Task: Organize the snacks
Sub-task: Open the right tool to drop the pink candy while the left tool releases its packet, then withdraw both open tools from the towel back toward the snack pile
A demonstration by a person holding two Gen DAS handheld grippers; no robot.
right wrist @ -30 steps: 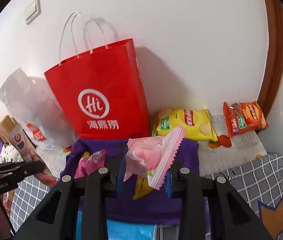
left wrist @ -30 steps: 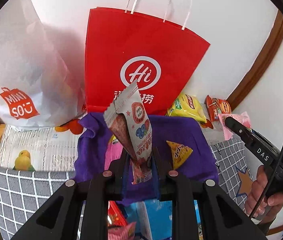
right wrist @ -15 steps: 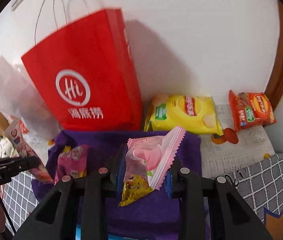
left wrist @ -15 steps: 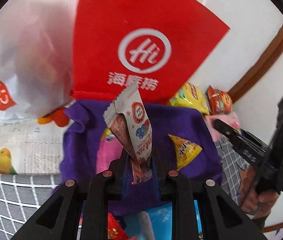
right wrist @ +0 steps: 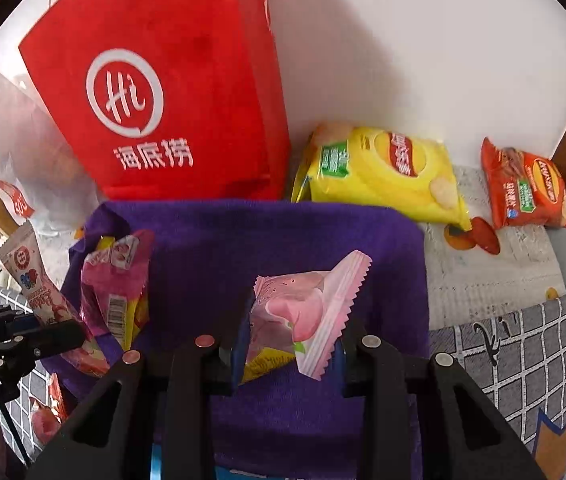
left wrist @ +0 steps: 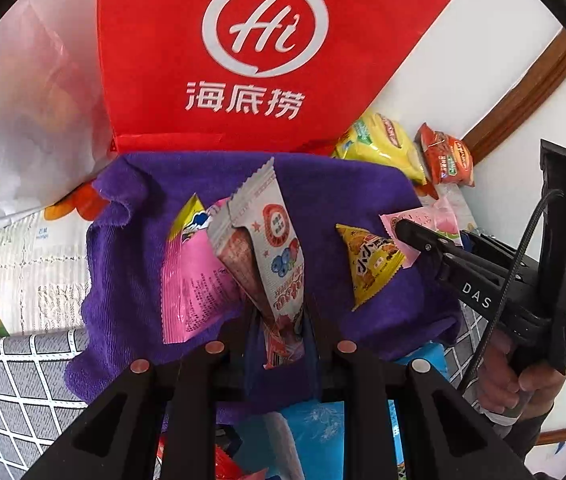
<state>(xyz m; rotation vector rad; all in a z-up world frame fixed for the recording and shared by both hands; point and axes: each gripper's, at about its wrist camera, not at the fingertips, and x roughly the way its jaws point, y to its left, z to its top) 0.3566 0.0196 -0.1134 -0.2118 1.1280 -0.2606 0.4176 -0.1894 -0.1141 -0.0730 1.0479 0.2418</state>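
Left wrist view puts the biggest thing at twelve o'clock: the red paper bag [left wrist: 243, 56], stiff and creased, standing against the wall. Below it lies the purple towel [left wrist: 343, 192], soft and napped, so packets set on it should stay put rather than slide. At two o'clock, beyond the towel, rest a puffy yellow chip bag [right wrist: 383, 172] and a smaller orange chip bag [right wrist: 523, 188]; both look air-filled and crushable, so take those by a sealed edge. On the towel lie a flat pink packet [left wrist: 191, 276] and a small triangular yellow packet [left wrist: 371, 260].

Your left gripper [left wrist: 279, 336] is closed on the lower end of a long white snack sachet [left wrist: 267, 240], which stands up over the towel's centre. Your right gripper [right wrist: 287, 344] is clamped on a pink candy packet [right wrist: 307, 312] with a serrated seam, held just above the towel. Both wrappers look light, glossy and slippery; I judge the crimped seams give the surest hold.
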